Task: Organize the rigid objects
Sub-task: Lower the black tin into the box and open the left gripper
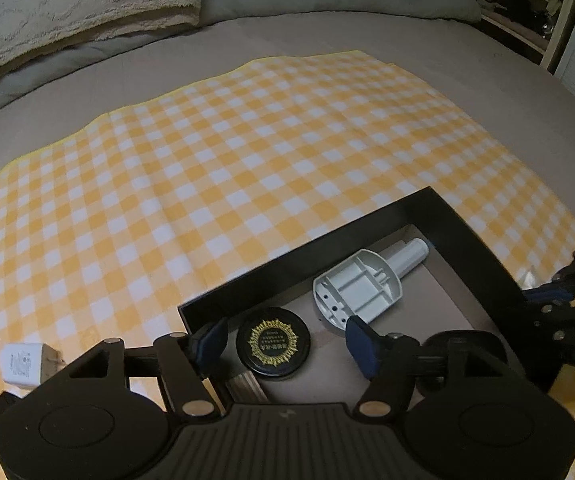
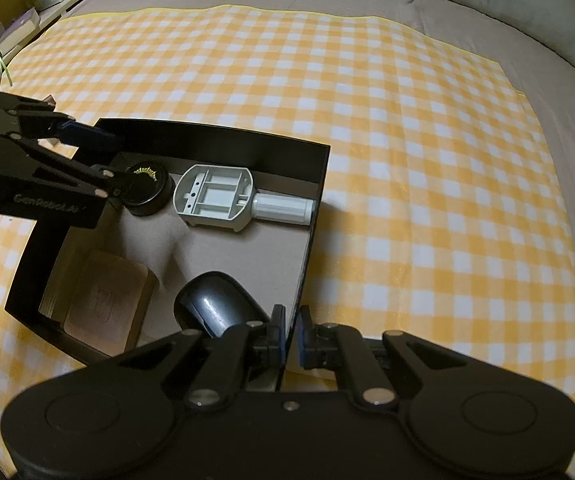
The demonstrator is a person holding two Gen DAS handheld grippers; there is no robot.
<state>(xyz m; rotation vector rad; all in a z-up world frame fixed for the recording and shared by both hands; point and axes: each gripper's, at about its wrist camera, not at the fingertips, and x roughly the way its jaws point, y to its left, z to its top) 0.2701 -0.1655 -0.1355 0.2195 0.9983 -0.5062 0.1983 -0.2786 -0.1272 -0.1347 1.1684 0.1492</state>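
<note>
The left gripper (image 1: 285, 344) is standing open, its fingers (image 1: 361, 340) flanking the round black tin (image 1: 273, 343) without pressing it. The tin is lying inside the black box (image 2: 223, 136). The right gripper (image 2: 290, 336) is clamping the box's near wall between closed fingers (image 2: 277, 334).

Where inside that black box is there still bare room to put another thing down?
The bare floor of the black box lies mid-box, bordered by the grey plastic part, the tan block and the dark mouse. The far-left corner is crowded: the round black tin sits there between the open left gripper's fingers.
</note>
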